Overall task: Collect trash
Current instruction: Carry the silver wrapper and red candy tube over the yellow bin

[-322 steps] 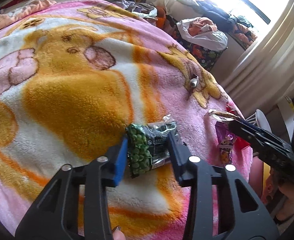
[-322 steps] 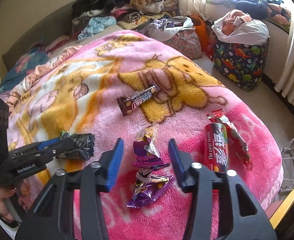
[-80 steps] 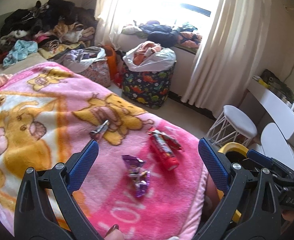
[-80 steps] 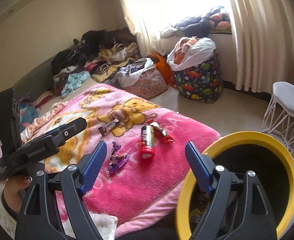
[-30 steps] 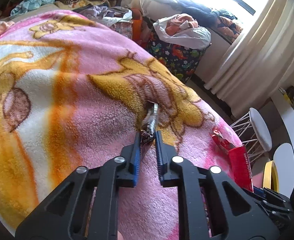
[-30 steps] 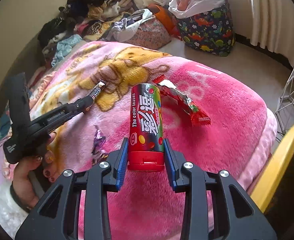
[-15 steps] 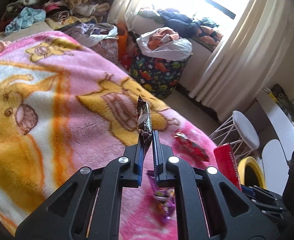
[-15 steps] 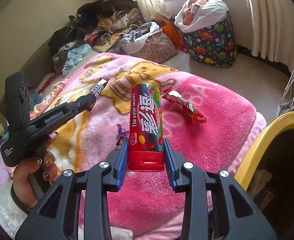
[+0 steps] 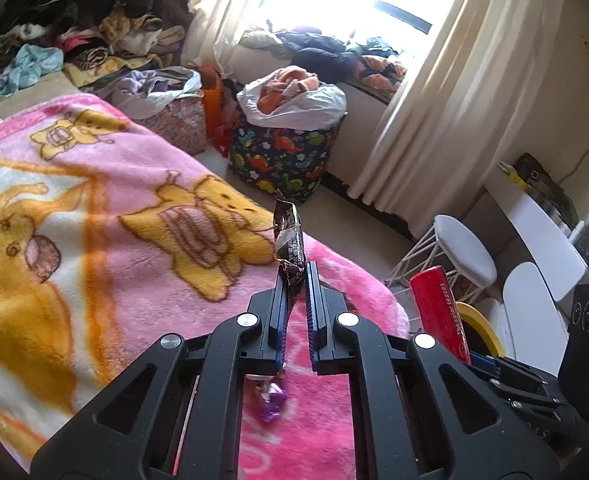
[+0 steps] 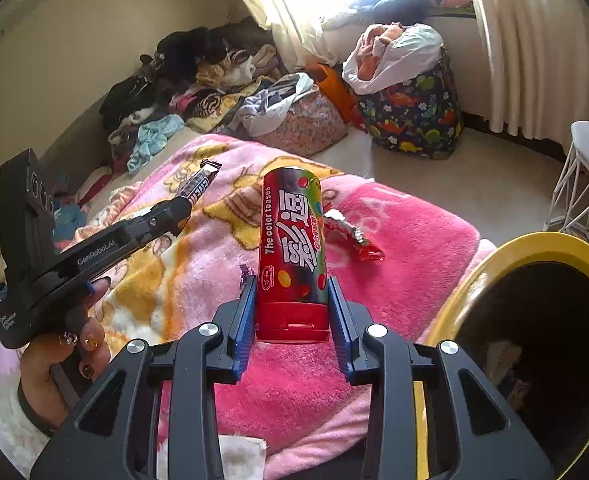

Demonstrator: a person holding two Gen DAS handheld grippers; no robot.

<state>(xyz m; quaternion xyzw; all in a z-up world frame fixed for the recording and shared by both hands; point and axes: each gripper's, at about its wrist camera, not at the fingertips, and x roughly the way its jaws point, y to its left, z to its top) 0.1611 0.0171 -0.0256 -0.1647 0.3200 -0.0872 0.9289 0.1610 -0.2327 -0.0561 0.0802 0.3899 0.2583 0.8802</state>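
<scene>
Pink cartoon blanket (image 10: 406,240) on bed is my landmark. Left of it, above its yellow print: my left tool (image 10: 182,210) pinched tight on dark candy-bar wrapper (image 9: 290,240), wrapper sticking up past tips. Over blanket middle: my right tool (image 10: 292,304) clamping red candy tube (image 10: 292,248) upright. Purple wrapper (image 9: 272,398) and red foil wrapper (image 10: 354,240) lie on blanket. Right of blanket edge: yellow-rimmed bin (image 10: 534,246).

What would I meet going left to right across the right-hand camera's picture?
Left gripper holding a chocolate bar wrapper → candy tube in the right gripper → red wrapper → yellow-rimmed bin.
</scene>
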